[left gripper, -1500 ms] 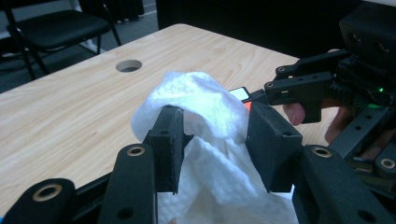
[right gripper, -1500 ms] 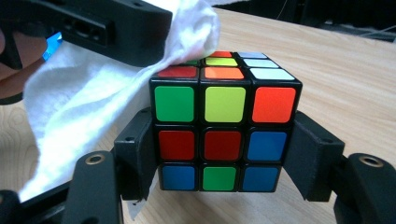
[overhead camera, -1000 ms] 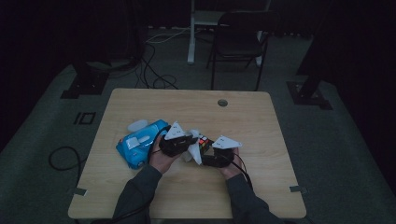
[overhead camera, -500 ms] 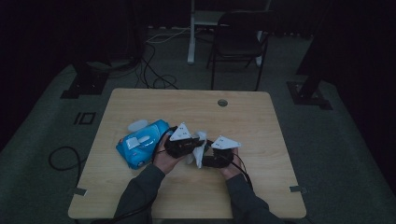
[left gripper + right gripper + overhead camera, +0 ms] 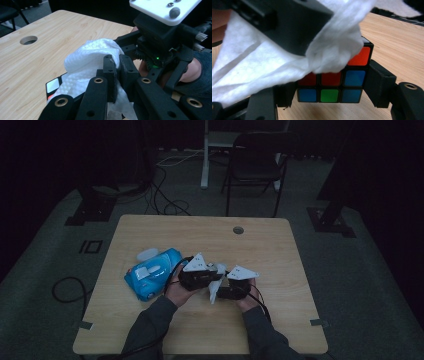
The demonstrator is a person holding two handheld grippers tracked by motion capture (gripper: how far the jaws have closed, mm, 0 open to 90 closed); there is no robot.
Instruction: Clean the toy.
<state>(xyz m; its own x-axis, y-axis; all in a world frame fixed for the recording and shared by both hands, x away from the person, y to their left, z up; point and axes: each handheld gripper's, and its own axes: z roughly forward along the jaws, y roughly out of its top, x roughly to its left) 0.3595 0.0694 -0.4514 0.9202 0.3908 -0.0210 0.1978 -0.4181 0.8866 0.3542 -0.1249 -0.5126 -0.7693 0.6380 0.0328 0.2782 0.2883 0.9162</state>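
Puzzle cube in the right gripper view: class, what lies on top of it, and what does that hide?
A white wipe, pinched in the left gripper, drapes over the puzzle cube, held by the right gripper. Bottom-row and right-hand stickers show; the upper-left stickers are covered.

You had nothing readable in front of you: the blue wipes pack point(image 5: 151, 279) at the left of the high view carried a white label too small and dim to make out. The cube point(image 5: 342, 80) showed only plain coloured stickers, without letters or numbers.
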